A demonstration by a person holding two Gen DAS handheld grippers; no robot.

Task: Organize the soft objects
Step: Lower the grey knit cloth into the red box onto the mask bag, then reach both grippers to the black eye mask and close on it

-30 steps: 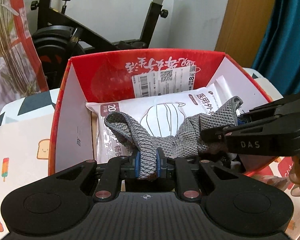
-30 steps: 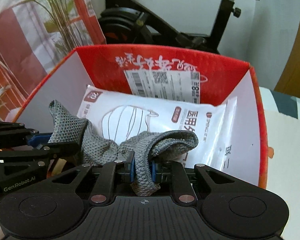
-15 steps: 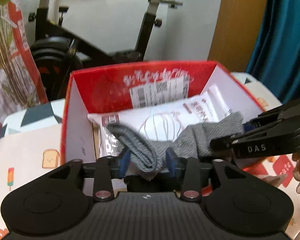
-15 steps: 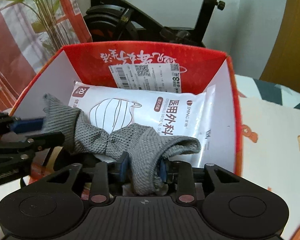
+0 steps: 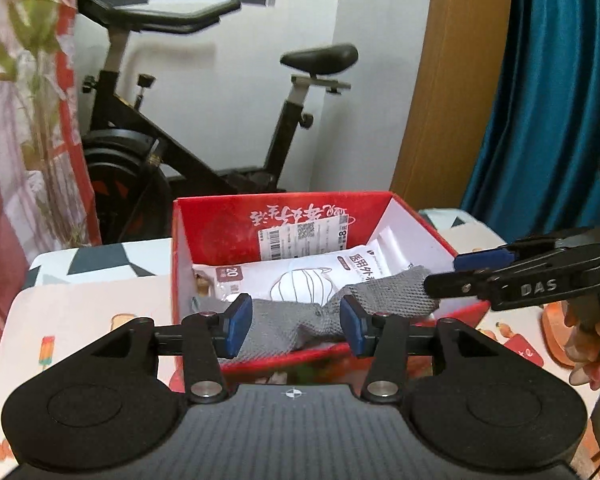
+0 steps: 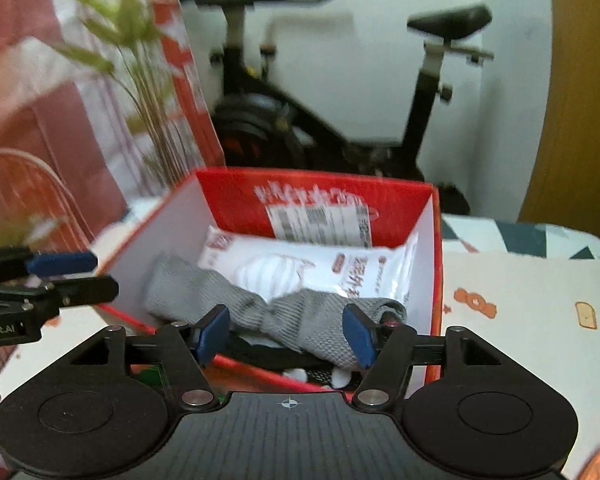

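Grey knitted cloth (image 5: 296, 320) lies twisted in my red box (image 5: 220, 232) on the worktop (image 5: 88, 312), draped over a white mask packet (image 5: 300, 276). My left claw (image 5: 296, 330) and right claw (image 6: 288, 334) have just been opening; both stand wide, clear of the cloth

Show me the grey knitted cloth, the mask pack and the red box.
grey knitted cloth (image 5: 296, 326): left wrist view, twisted middle.
mask pack (image 6: 300, 268): right wrist view, printed front.
red box (image 5: 220, 224): left wrist view, inner back wall.
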